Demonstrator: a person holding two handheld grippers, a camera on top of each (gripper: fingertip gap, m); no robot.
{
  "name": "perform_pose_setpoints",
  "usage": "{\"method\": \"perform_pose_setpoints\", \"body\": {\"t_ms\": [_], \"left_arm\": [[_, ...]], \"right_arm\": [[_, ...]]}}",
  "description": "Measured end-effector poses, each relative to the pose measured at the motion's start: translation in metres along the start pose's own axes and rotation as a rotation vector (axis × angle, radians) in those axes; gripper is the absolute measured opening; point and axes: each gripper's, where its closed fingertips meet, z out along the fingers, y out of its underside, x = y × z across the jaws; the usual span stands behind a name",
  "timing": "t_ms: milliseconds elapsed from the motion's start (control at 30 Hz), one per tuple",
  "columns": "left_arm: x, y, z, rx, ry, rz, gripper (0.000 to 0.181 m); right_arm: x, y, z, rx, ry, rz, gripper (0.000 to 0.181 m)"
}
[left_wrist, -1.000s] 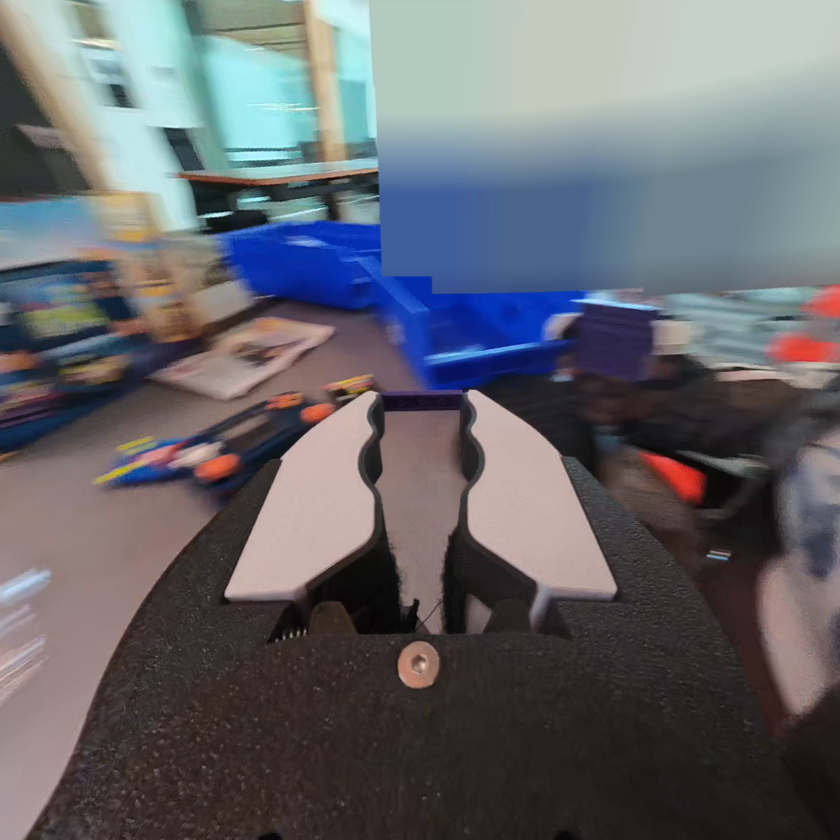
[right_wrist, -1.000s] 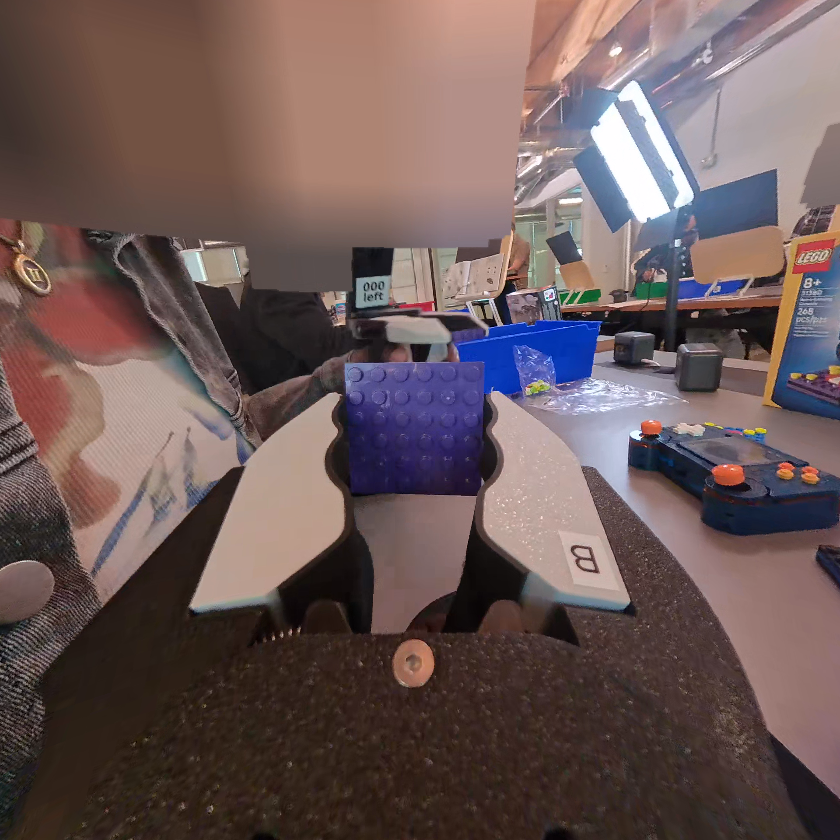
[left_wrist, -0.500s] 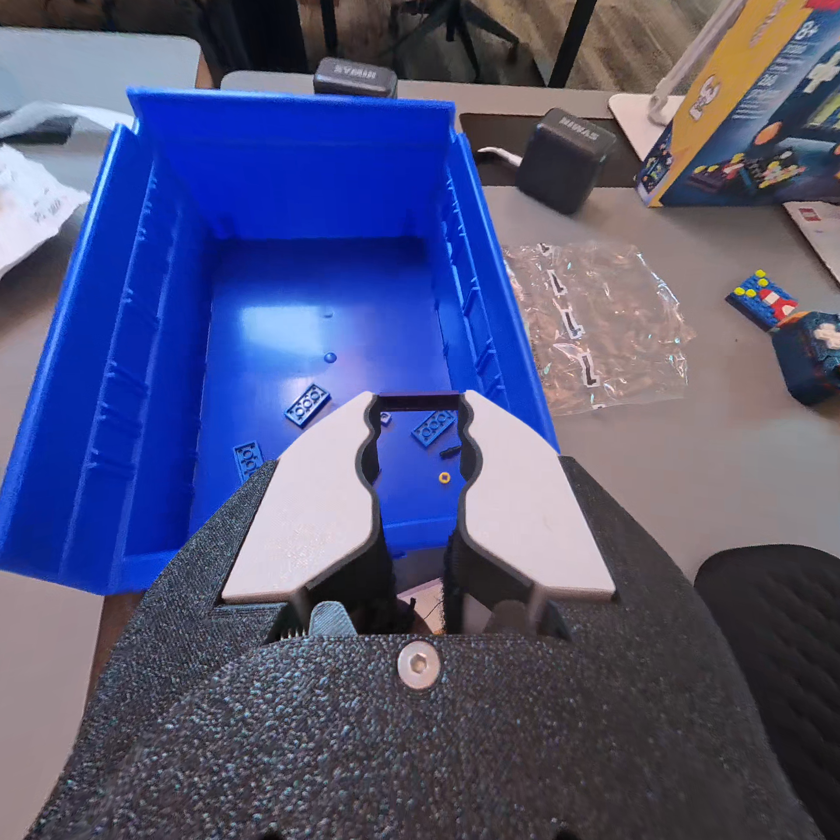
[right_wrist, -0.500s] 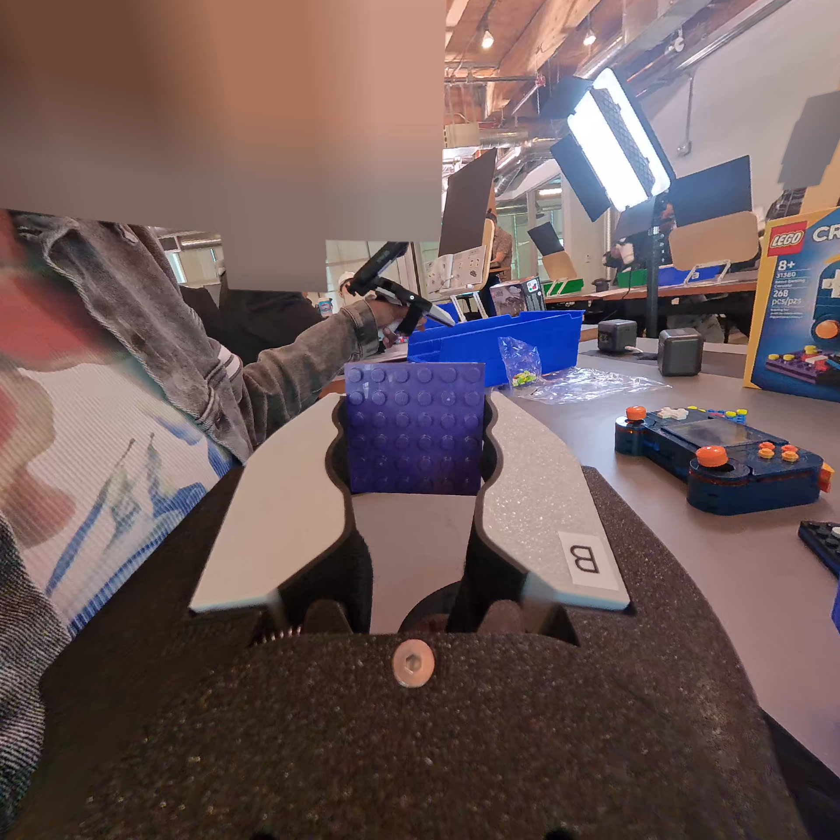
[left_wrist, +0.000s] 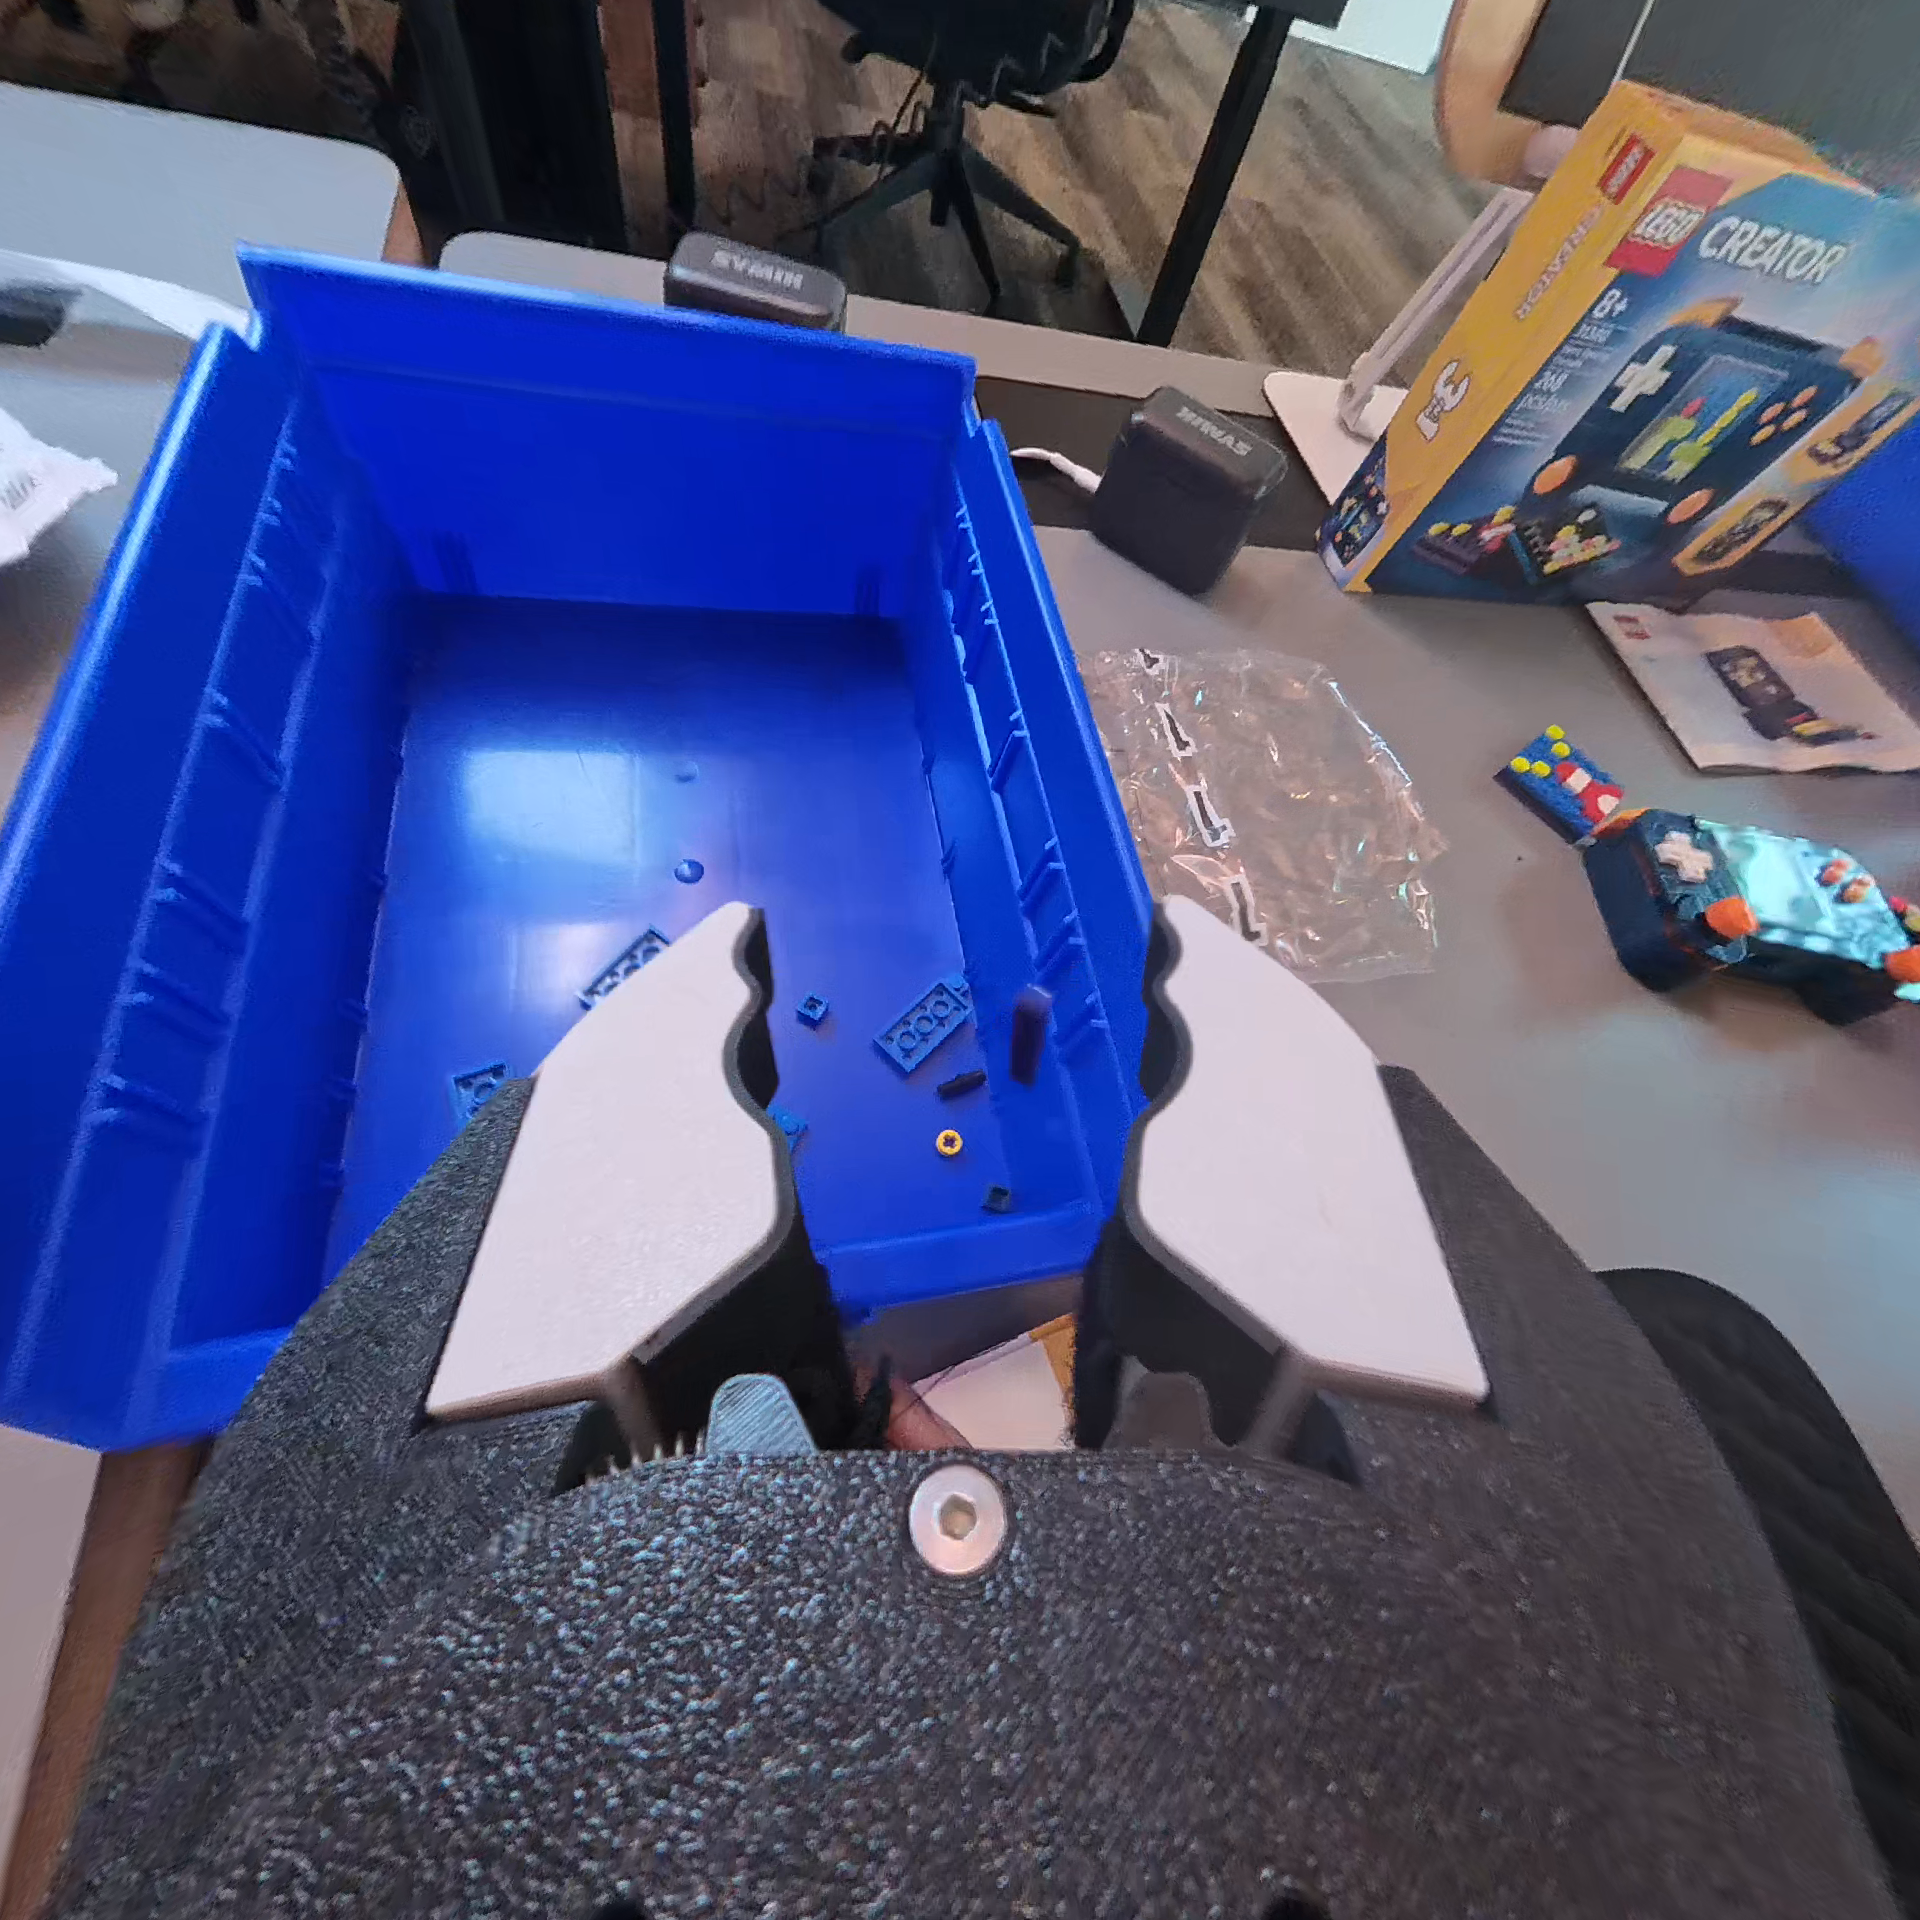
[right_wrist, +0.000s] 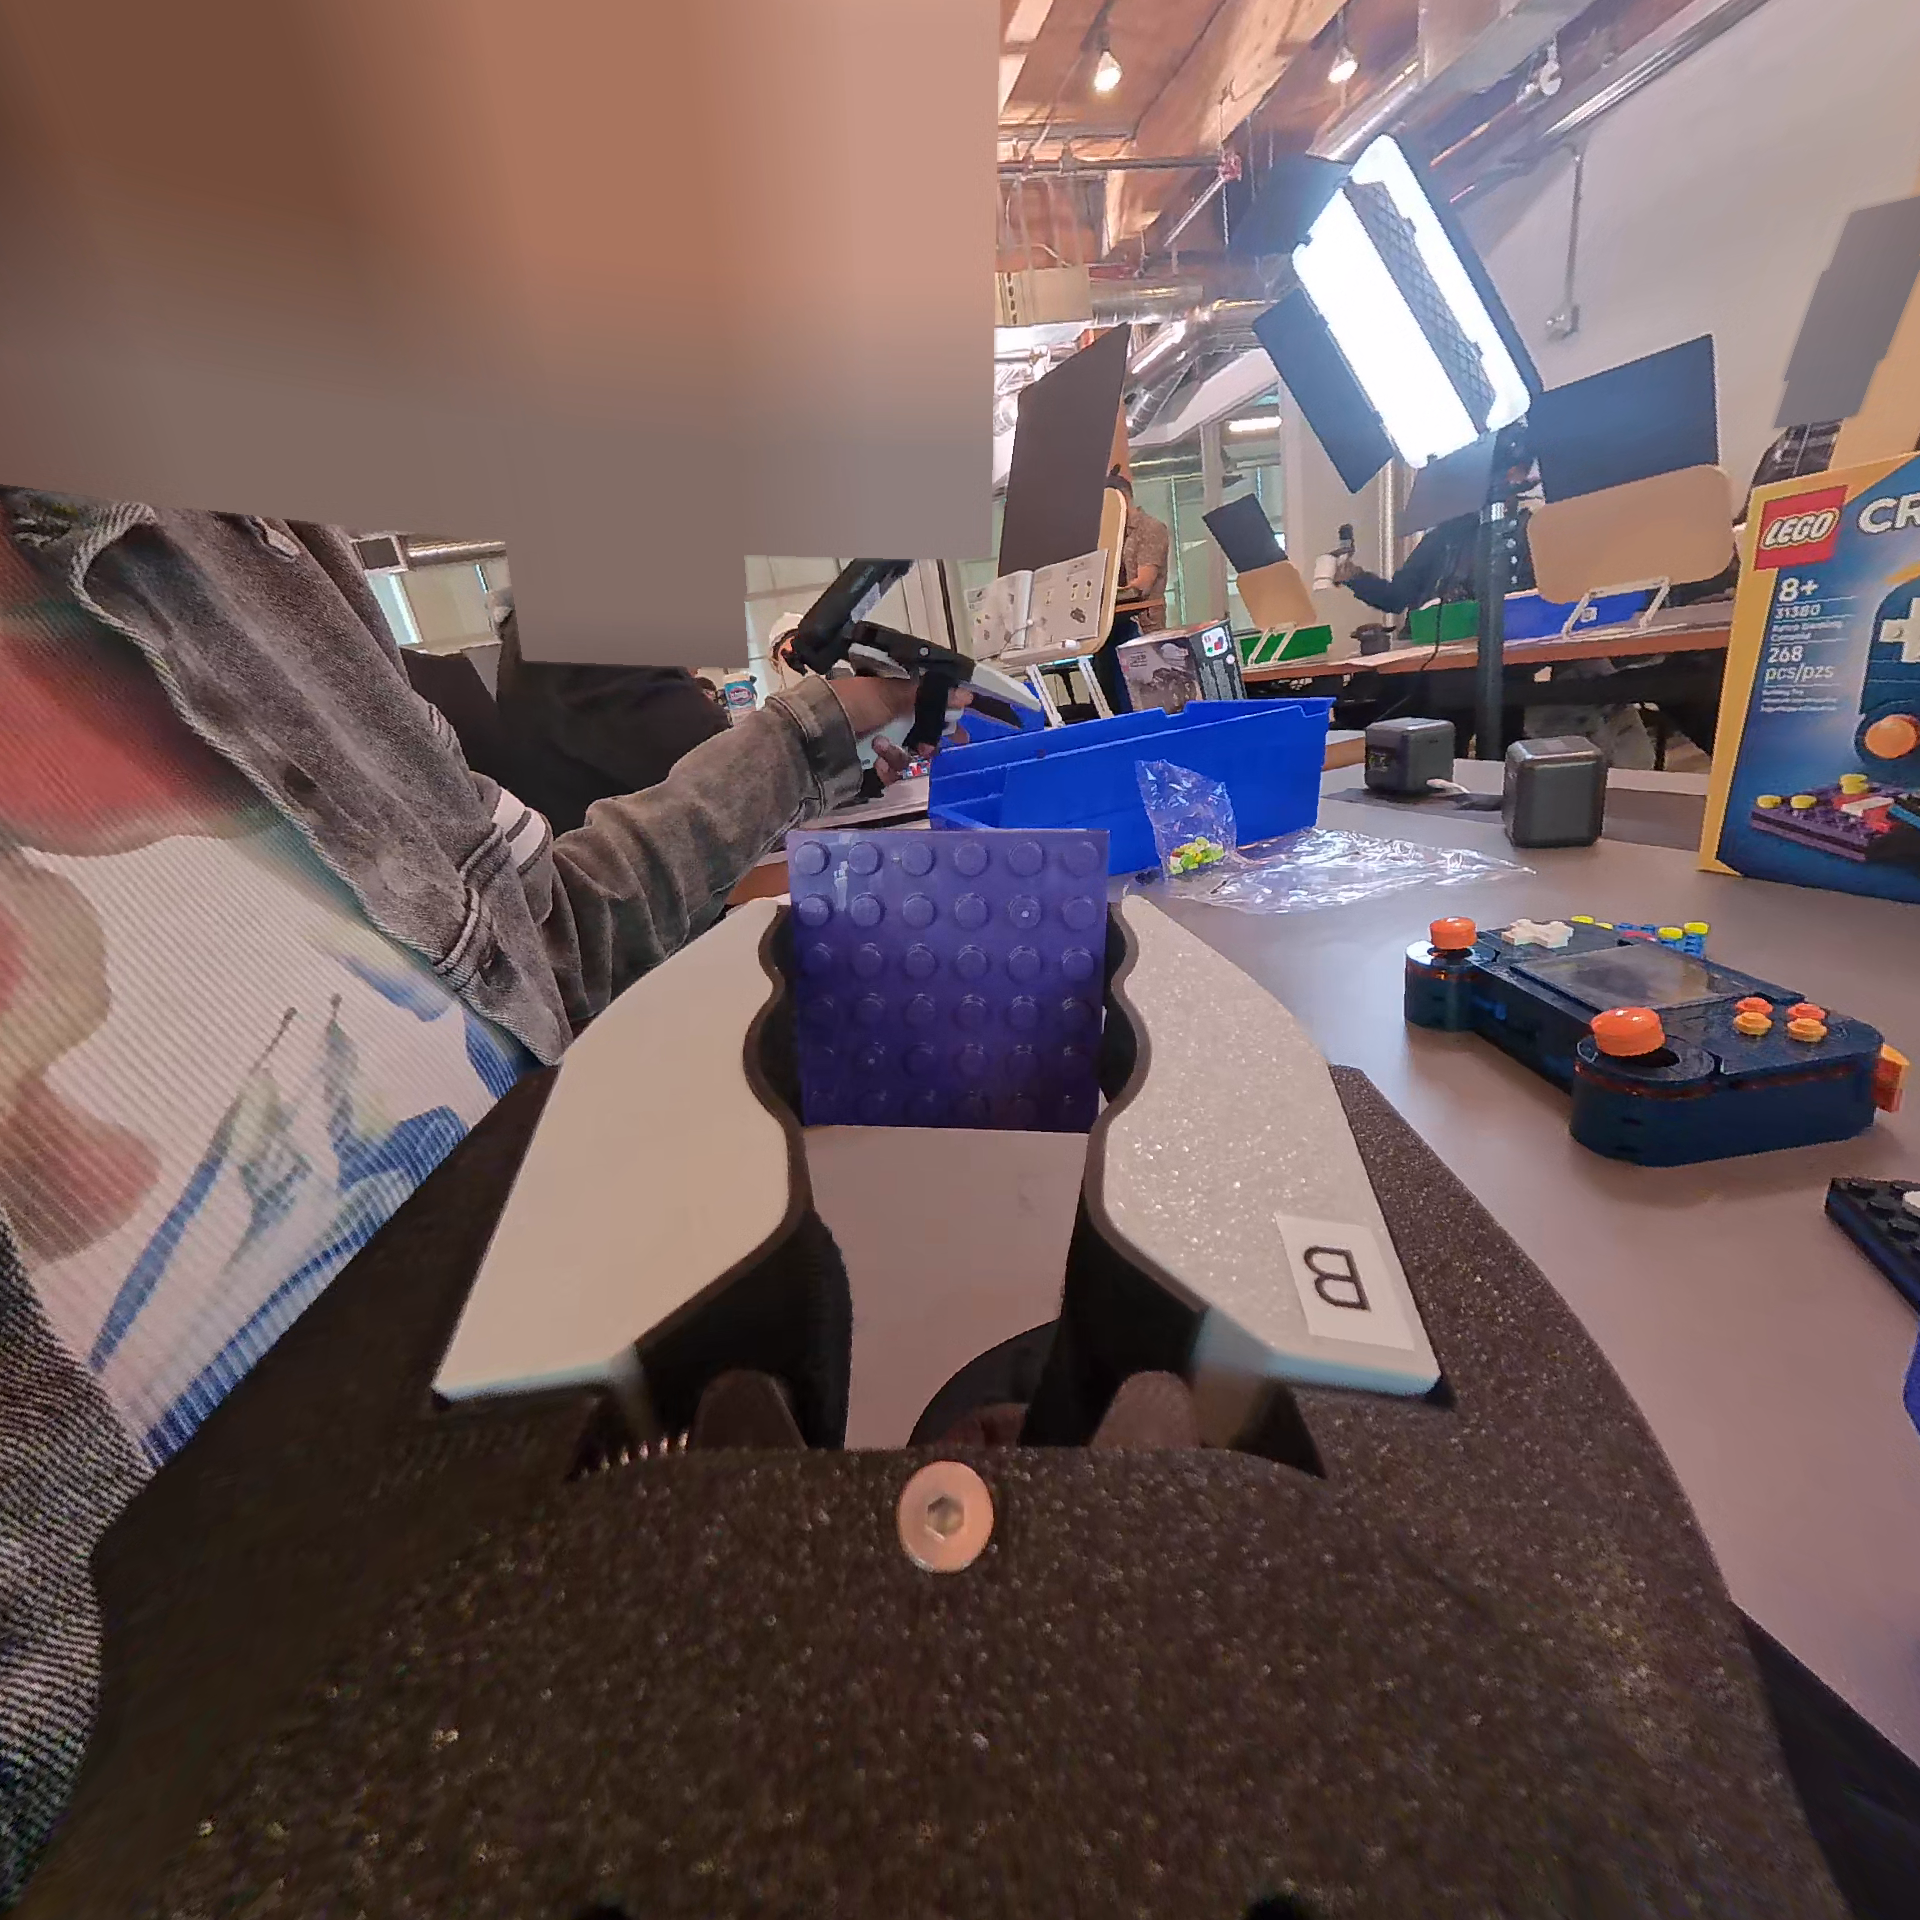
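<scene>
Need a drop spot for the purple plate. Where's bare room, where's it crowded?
Free: the far half of the blue bin floor, and the grey table in front of the toy controller. Crowded: the bin's near right corner, strewn with small bricks, and the table between plastic bag and controller.

A lit panel lamp (right_wrist: 1408, 301) on a stand rises behind the grey worktop (right_wrist: 1558, 1226), under exposed wooden ceiling beams (right_wrist: 1174, 73); wood plank floor (left_wrist: 1091, 187) beyond the worktop.

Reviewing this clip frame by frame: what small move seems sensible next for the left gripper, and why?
Probably lower the left gripper into the blue bin: it hangs open and empty above the loose bricks there, while the right gripper holds the purple plate.
</scene>
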Motion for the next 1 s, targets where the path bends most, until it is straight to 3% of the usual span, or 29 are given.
{"method": "perform_pose_setpoints", "body": {"t_ms": [100,167,233,333,400,500,600,700,767,833,900,1000], "left_arm": [[-0.006,-0.002,0.001,-0.022,-0.058,0.092,0.086],[-0.009,-0.002,0.005,-0.037,-0.033,0.056,0.083],[0.002,-0.014,0.004,0.049,0.051,0.0,0.077],[0.067,-0.038,-0.017,0.281,0.277,0.094,0.07],[0.149,-0.041,-0.042,0.436,0.545,0.198,0.063],[0.268,-0.008,-0.065,0.491,0.86,0.263,0.05],[0.368,0.05,-0.068,0.349,1.127,0.225,0.049],[0.438,0.094,-0.075,0.166,1.36,0.098,0.046],[0.468,0.114,-0.087,0.148,1.501,0.13,0.047],[0.488,0.13,-0.093,0.21,1.515,0.292,0.049],[0.503,0.144,-0.086,0.234,1.428,0.479,0.057],[0.517,0.156,-0.078,0.196,1.378,0.574,0.066]], "right_arm": [[0.0,0.0,0.0,0.001,0.002,0.0,0.056],[0.0,0.0,0.0,0.002,0.0,0.001,0.056],[0.001,0.0,0.0,0.004,0.003,0.002,0.056],[0.002,0.0,0.0,0.002,0.005,0.009,0.056],[0.001,0.0,0.0,0.004,-0.006,0.01,0.056],[-0.001,-0.003,-0.002,0.03,-0.02,0.012,0.056],[-0.005,-0.008,-0.005,0.064,-0.042,-0.004,0.056],[-0.013,-0.016,-0.01,0.135,-0.085,-0.05,0.056],[-0.017,-0.024,-0.014,0.197,-0.109,-0.066,0.056],[-0.019,-0.031,-0.017,0.242,-0.127,-0.04,0.056],[-0.02,-0.039,-0.02,0.306,-0.15,-0.002,0.056],[-0.023,-0.048,-0.023,0.397,-0.196,0.069,0.056]]}}
